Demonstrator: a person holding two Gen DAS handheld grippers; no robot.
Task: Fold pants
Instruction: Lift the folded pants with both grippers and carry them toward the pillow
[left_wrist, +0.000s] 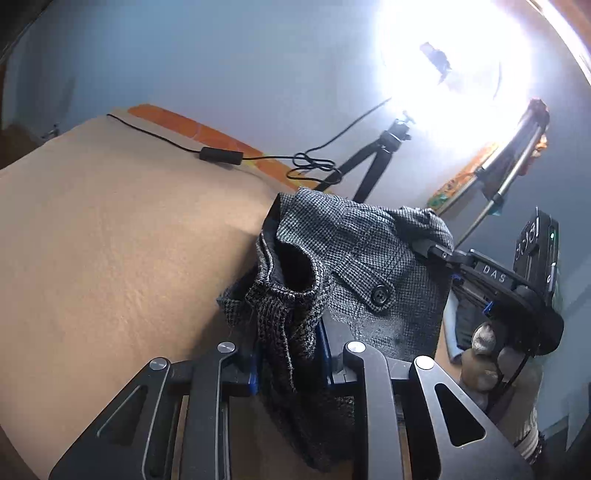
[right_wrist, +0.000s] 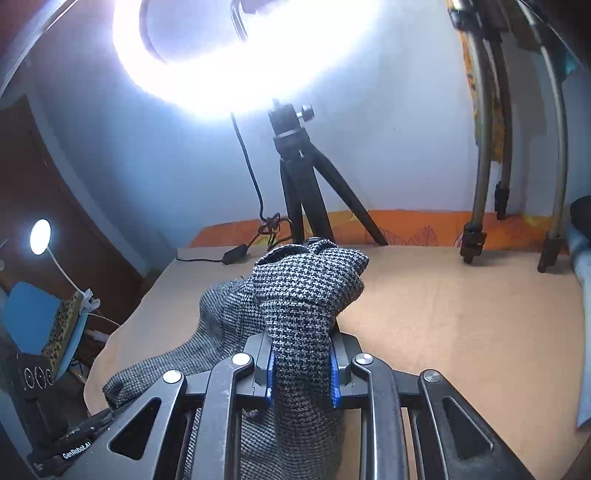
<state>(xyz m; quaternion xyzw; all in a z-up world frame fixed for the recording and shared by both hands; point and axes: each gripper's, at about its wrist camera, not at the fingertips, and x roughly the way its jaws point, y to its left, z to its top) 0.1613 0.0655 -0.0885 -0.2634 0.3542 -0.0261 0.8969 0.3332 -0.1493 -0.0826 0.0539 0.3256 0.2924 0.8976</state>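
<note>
The pants (left_wrist: 354, 258), coarse grey houndstooth weave with a black button (left_wrist: 379, 294), hang bunched above the tan felt-like table cover (left_wrist: 110, 240). Your left gripper (left_wrist: 291, 354) pinches one gathered fold between blue-padded fingers; your right gripper (right_wrist: 303, 369) clamps another bunched fold likewise

The pants (left_wrist: 354, 254) are seen as coarse woven cloth in a black-and-white houndstooth, matt and rough, with a glossy black plastic button (left_wrist: 379, 295). The left gripper (left_wrist: 291, 354) and right gripper (right_wrist: 303, 363) are made of matt dark metal with shiny silver rivets and ribbed blue pads. The counter (left_wrist: 110, 240) is covered by a smooth, matt tan sheet. At the far edge, a matt black tripod (right_wrist: 303, 184) is shown.
</note>
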